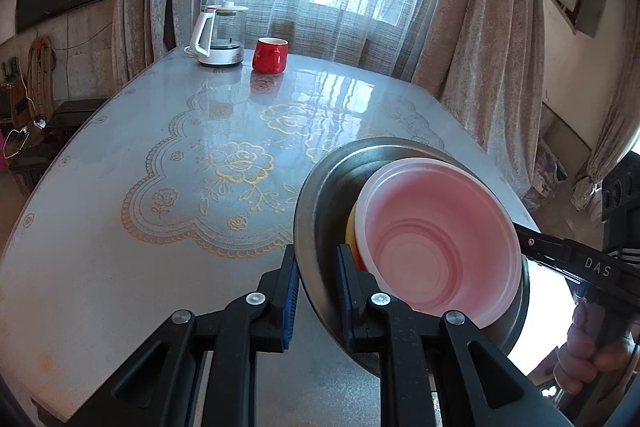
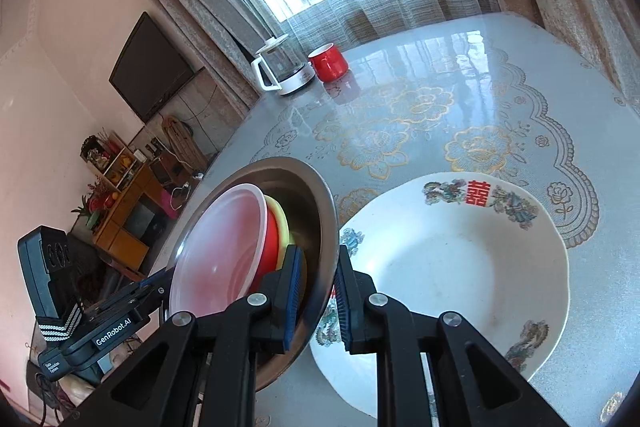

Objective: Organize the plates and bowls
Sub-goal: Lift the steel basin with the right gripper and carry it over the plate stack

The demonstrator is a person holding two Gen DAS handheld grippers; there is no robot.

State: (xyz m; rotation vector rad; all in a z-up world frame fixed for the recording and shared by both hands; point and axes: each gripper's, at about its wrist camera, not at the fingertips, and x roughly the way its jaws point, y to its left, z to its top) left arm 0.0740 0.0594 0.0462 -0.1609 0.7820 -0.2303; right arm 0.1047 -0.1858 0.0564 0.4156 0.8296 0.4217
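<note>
A steel bowl is held tilted above the table, with a red bowl, a yellow bowl and a translucent pink-white bowl nested in it. My left gripper straddles the steel rim on one side, its pads close to or touching the rim. My right gripper straddles the opposite rim of the steel bowl the same way. A large white plate with red characters and floral decals lies flat on the table under and right of the right gripper.
The glossy table has a lace-pattern cover. A white kettle and a red mug stand at its far edge by the curtained window. A TV and shelves stand to the left of the table.
</note>
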